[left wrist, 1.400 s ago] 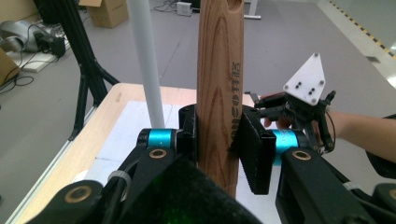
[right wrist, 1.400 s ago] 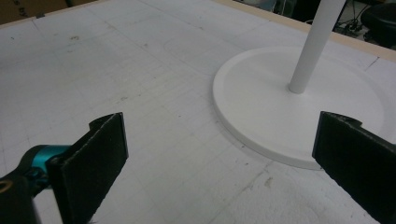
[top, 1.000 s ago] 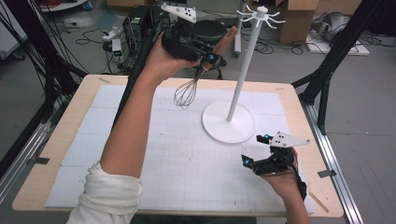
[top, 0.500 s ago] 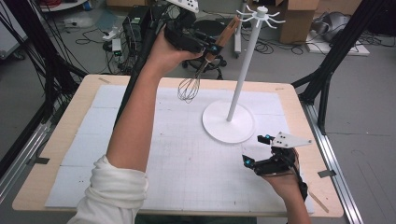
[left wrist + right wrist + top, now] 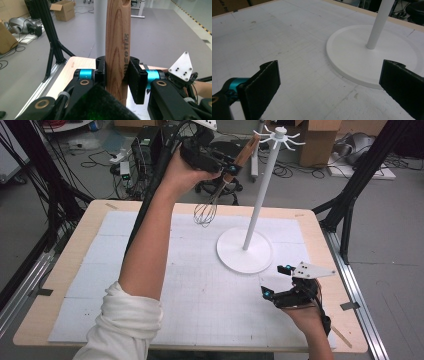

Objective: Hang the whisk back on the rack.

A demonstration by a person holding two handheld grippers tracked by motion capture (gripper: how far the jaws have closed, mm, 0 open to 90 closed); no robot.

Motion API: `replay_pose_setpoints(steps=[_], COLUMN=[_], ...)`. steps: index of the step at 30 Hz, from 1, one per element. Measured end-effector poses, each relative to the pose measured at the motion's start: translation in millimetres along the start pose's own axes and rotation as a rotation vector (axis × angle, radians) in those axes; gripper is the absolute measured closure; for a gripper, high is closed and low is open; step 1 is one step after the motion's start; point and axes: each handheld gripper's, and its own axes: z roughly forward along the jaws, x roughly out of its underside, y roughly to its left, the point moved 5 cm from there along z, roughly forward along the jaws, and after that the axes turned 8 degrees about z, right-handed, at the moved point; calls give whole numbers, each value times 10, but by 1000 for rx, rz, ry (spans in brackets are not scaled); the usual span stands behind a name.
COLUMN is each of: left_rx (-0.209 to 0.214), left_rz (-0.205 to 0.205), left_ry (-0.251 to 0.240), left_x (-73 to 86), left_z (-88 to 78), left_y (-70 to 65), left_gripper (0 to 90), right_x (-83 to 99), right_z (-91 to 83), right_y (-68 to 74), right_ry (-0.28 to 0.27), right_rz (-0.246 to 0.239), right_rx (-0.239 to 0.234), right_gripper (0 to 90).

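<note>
Near the person, at about 5 o'clock on the table (image 5: 60, 285), the right gripper (image 5: 276, 281) rests low on the white mat (image 5: 200, 300). Its jaws stand wide apart and hold nothing. Just past it, toward 11 o'clock, sits the round white base of the stand (image 5: 245, 251), and its thin pole goes straight up to little hooks on top.

Farther away, at about 12 o'clock and high above the table, the left gripper (image 5: 227, 167) squeezes the wooden handle of the whisk (image 5: 212, 202). The handle sticks up past the jaws. The wire end hangs down below the gripper, tilted toward 7 o'clock, in the air near the pole.
</note>
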Motion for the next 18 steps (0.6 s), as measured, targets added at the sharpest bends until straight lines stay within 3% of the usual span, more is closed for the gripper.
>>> replay_pose_setpoints(steps=[18], left_rx=[19], left_rz=[-4], left_ry=[18], left_x=[2], left_z=[175], left_y=[-9], left_gripper=[704], right_x=[-5], right_z=[20], right_y=[17], right_ry=[3], right_rz=[-7], right_rx=[-7], right_gripper=[23])
